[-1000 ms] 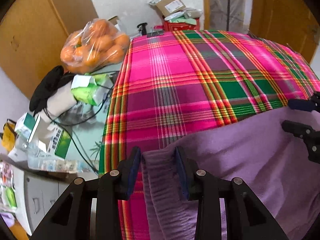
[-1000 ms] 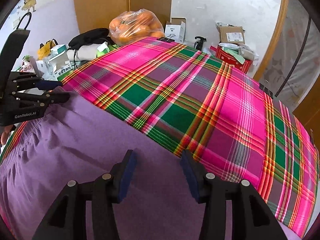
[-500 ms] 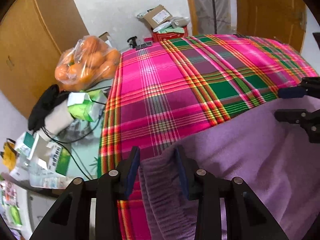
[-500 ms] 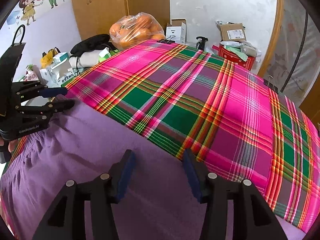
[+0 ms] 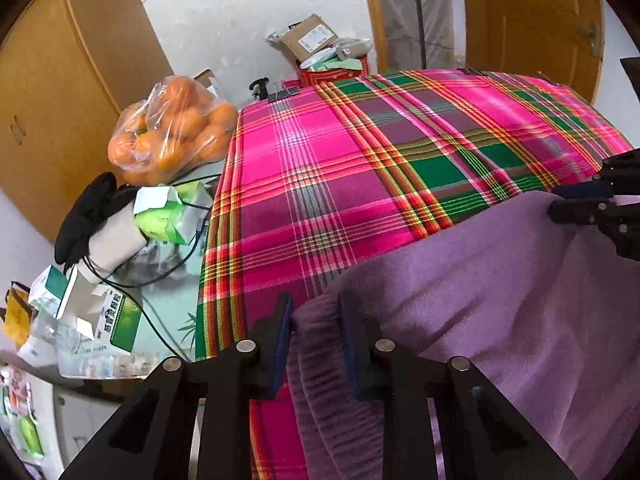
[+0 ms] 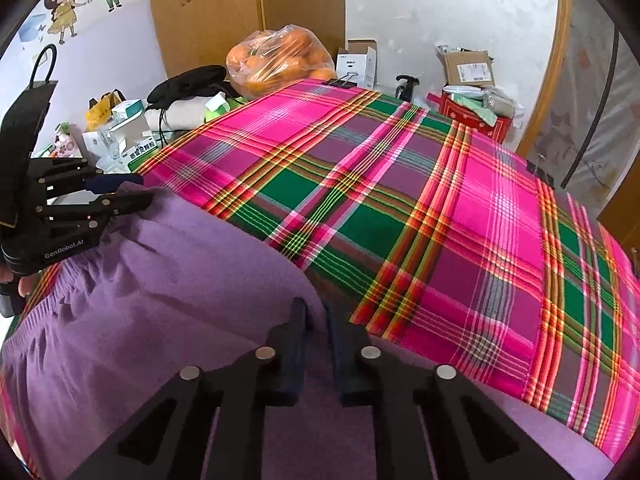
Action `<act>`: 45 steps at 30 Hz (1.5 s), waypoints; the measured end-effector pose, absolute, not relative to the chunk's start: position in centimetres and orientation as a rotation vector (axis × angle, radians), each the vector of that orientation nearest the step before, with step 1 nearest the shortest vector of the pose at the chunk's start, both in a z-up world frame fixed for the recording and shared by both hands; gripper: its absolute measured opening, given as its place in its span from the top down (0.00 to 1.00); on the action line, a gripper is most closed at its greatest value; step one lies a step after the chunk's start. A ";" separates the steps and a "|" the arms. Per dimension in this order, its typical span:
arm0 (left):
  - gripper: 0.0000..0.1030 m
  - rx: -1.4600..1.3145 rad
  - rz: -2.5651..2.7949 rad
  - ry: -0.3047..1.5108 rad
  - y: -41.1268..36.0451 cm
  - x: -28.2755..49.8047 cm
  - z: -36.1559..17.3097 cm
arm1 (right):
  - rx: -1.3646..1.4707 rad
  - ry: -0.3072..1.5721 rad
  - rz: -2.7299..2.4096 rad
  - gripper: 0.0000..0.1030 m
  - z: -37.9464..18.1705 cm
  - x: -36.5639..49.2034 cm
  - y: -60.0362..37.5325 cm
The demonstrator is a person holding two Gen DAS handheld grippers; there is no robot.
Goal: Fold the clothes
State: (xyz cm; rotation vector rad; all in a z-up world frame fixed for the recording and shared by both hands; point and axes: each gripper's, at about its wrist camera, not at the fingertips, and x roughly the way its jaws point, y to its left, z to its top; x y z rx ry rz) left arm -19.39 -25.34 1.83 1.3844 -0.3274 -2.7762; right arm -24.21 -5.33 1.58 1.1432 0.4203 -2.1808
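Observation:
A purple garment (image 5: 500, 300) lies on the near part of the table, over a pink and green plaid cloth (image 5: 340, 168). My left gripper (image 5: 315, 320) is shut on the garment's gathered waistband corner, with fabric bunched between its pads. In the right wrist view the garment (image 6: 160, 280) fills the lower left. There my right gripper (image 6: 316, 320) is shut on the fabric's far edge, jaws almost together. The left gripper (image 6: 134, 190) shows at the left edge, pinching the corner. The right gripper (image 5: 560, 200) shows at the far right of the left wrist view, holding the edge.
A bag of oranges (image 5: 172, 128) and a clutter of boxes (image 5: 116, 320), cables and black cloth sit left of the table. A cardboard box (image 5: 312, 38) and a red box (image 6: 472, 116) stand behind it. The far plaid cloth (image 6: 440, 200) is bare. Wooden cupboards line the walls.
My right gripper went from wide open to shut on the garment's far edge. The left jaws narrowed on the waistband corner. Both views pushed a little forward over the table.

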 end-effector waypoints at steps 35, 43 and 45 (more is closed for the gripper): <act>0.90 1.054 -2.869 -0.251 -24.2 -6.1 9.6 | 0.814 0.419 -2.361 0.95 11.5 -7.6 -3.4; 0.90 1.011 -2.886 -0.212 -24.1 -1.7 10.3 | 0.775 0.401 -2.363 0.95 12.3 -3.2 -2.8; 0.90 1.007 -2.884 -0.217 -24.0 -0.7 10.3 | 0.768 0.402 -2.362 0.95 12.2 -2.1 -2.7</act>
